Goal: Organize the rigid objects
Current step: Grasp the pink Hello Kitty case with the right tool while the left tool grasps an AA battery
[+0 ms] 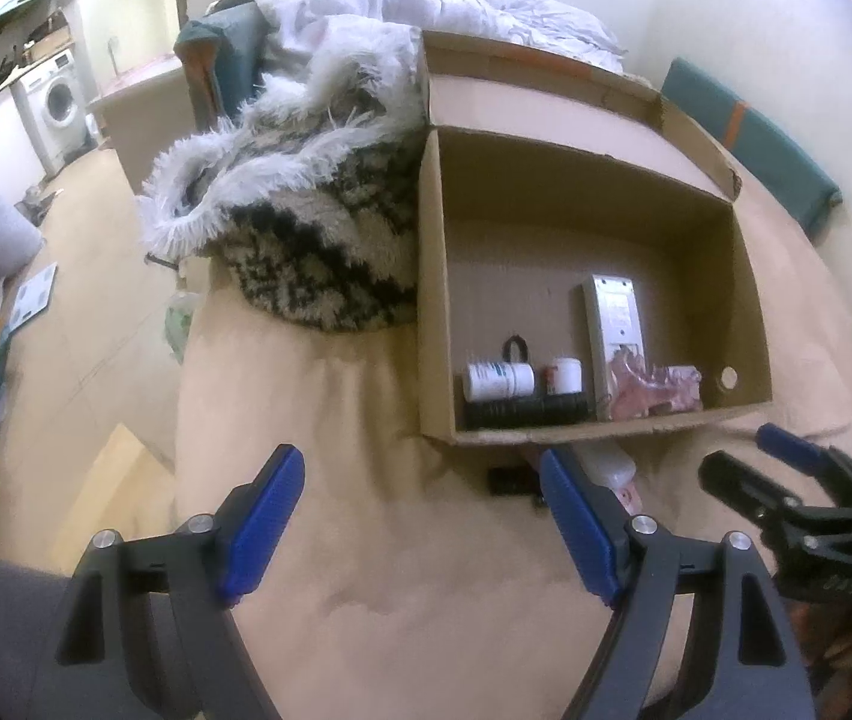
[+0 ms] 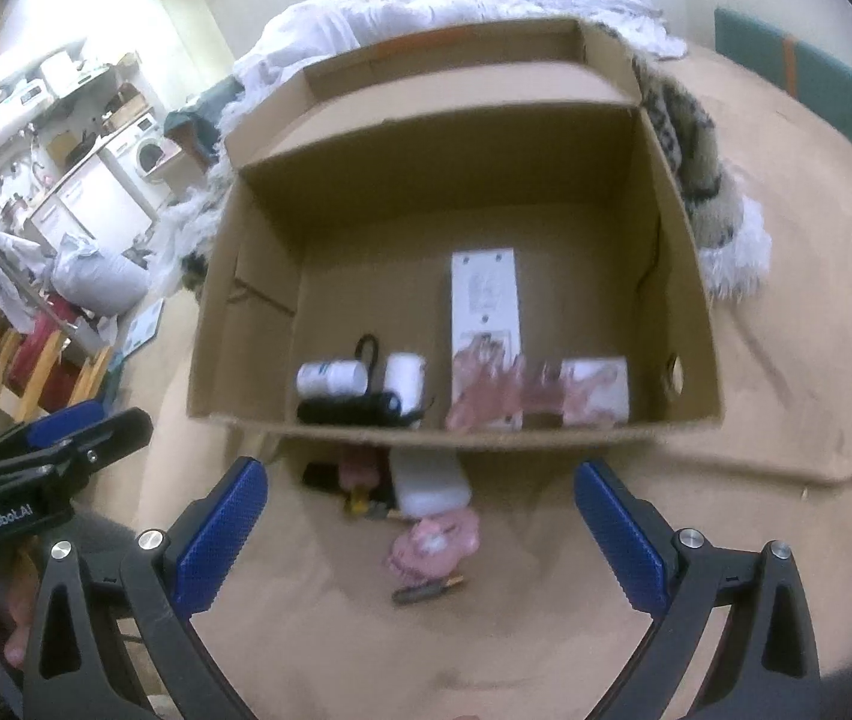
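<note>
Cardboard box (image 2: 456, 426) lies just beyond the open, seemingly empty right gripper (image 2: 420, 540).

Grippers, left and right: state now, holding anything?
Left gripper: open, nothing between its blue pads.
Right gripper: open, empty.

Both the left hand-held gripper (image 1: 420, 516) and right hand-held gripper (image 2: 420, 534) tilt downward, jaws spread wide, empty.

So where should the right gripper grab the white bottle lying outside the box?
Grip the white bottle across its round body, from above. It lies on its side against the box wall, so only the near end is clear. The right gripper is open and empty.
</note>
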`<state>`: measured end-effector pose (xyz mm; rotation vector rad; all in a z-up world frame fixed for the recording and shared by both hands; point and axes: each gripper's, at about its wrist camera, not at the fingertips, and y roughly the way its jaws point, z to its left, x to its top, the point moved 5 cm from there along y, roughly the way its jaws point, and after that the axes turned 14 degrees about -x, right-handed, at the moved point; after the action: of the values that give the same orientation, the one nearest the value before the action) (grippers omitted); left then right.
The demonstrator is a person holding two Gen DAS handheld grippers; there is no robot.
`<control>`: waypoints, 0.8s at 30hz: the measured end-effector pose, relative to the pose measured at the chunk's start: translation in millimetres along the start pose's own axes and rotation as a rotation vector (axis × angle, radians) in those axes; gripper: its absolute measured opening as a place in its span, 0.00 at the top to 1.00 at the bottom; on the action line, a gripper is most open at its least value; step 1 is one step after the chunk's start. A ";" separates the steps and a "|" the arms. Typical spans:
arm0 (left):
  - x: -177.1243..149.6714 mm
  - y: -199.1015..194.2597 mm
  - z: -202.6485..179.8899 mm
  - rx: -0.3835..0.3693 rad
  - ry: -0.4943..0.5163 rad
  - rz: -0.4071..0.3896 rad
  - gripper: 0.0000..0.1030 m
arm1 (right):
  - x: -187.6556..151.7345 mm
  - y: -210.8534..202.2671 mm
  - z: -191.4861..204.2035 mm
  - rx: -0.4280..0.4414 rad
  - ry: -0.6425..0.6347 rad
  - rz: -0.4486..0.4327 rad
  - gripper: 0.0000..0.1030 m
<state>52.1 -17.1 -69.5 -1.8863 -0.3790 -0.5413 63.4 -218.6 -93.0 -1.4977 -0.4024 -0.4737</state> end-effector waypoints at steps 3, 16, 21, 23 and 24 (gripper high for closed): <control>-3.3 -2.4 2.0 -0.003 -0.017 0.008 0.23 | -7.0 1.4 1.2 0.024 0.006 0.039 0.00; -6.8 0.0 36.6 0.065 -0.182 0.004 0.23 | -19.8 37.6 -17.9 0.125 0.192 0.227 0.07; -8.3 5.6 36.3 0.046 -0.204 0.030 0.23 | -26.6 58.6 -13.4 0.055 0.146 0.294 0.08; -8.1 5.0 35.0 0.042 -0.201 0.030 0.23 | -29.5 67.9 -3.1 0.008 0.060 0.316 0.08; -8.2 4.4 34.6 0.039 -0.202 0.029 0.23 | -31.5 73.3 5.2 -0.022 -0.008 0.327 0.08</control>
<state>53.9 13.6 -88.1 -1.9116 -0.4896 -0.3228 76.0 -210.8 -171.5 -1.5516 -0.1538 -0.2135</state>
